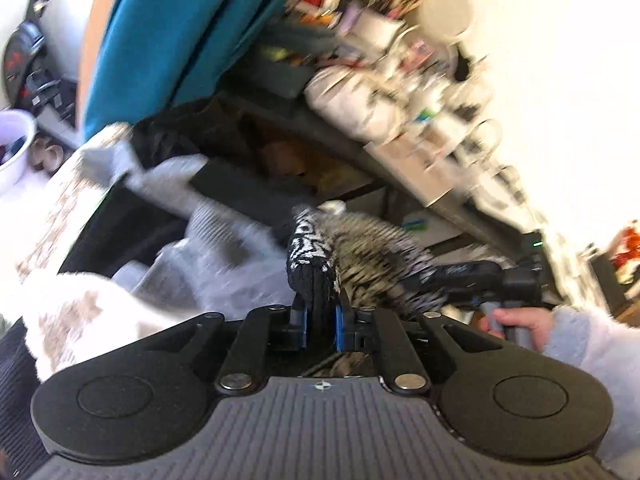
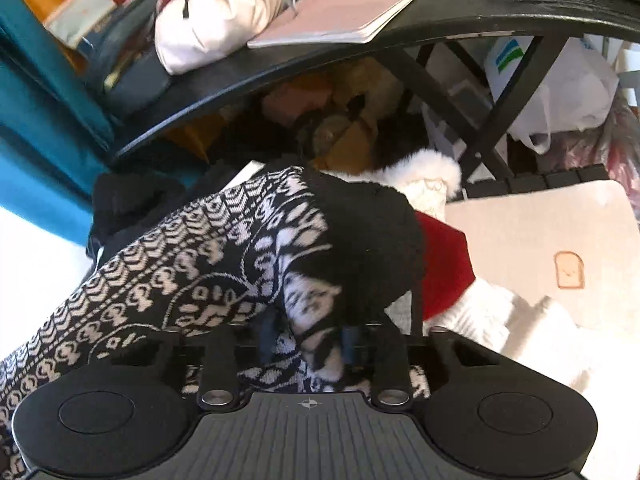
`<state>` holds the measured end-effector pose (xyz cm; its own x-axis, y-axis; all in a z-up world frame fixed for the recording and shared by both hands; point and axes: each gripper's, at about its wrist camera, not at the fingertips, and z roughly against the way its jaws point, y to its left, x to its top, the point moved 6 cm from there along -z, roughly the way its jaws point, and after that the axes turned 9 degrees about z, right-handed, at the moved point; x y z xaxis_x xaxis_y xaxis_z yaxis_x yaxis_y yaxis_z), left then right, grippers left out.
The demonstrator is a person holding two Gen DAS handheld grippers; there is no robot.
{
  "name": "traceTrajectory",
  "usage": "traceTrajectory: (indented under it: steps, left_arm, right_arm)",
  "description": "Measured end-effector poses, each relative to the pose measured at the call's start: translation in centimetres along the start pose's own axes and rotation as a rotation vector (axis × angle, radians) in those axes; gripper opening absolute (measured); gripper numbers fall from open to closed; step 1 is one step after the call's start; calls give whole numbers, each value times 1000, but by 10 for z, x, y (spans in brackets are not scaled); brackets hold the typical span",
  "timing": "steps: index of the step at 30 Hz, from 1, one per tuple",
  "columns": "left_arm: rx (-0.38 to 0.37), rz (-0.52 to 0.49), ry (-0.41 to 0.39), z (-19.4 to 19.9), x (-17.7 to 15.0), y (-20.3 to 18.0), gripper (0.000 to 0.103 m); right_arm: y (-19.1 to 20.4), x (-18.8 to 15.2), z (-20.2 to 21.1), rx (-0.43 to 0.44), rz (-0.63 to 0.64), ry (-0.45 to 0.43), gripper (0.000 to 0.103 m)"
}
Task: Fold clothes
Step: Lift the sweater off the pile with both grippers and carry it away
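Left gripper [image 1: 319, 314] clamped black-white knit sweater [image 1: 320, 256]; right gripper [image 2: 308, 340] pinched its other edge [image 2: 208, 256]; best kept taut, level, before folding

Black gripper [image 1: 318, 320] with blue-lined jaws, silver screws, ribbed grey base; pale fuzzy sleeve [image 1: 592, 344].

No words, brand names or numbers can be read in either view. The only sign is a small brown outline drawing shaped like a slice of bread [image 2: 569, 270], printed on the flat beige fabric cushion [image 2: 540, 232] in the right wrist view.
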<state>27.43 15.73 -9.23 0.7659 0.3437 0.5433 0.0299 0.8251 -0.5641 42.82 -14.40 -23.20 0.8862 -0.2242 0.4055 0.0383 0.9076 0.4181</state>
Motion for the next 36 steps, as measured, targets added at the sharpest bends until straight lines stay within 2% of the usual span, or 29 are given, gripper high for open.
traceTrajectory:
  steps: [3,6,8,11,13,15,20,26,29,33,36]
  left_arm:
    - [-33,5,-50,14,19,-12,12]
    - [-120,-36,-118,37,41,-32,12]
    - [-180,-65,-163,52,55,-46,12]
    - [-270,-108,-231,75,76,-67,12]
    - [-330,-136,-276,91,90,-80,12]
    - [-390,-165,-322,108,104,-94,12]
    - [-596,-247,-326,129,114,-123,12]
    - [-844,-345,-325,155,124,-156,12]
    - [-969,-394,-323,169,128,-171,12]
    - [-1109,-376,-230,160,102,-208,13]
    - [-1148,-388,-197,154,83,-242,13]
  right_arm:
    - [15,13,30,63,-46,-102,11]
    - [37,31,71,127,-35,-238,11]
    - [62,40,105,106,119,-387,10]
    - [91,50,154,156,226,-564,10]
    - [100,58,180,219,188,-619,10]
    - [106,61,207,240,156,-673,10]
    - [114,46,288,251,146,-832,10]
    - [105,0,361,226,78,-930,10]
    - [93,-28,383,142,56,-941,10]
    - [73,-63,411,19,54,-917,10]
    - [47,-87,437,-17,24,-924,10]
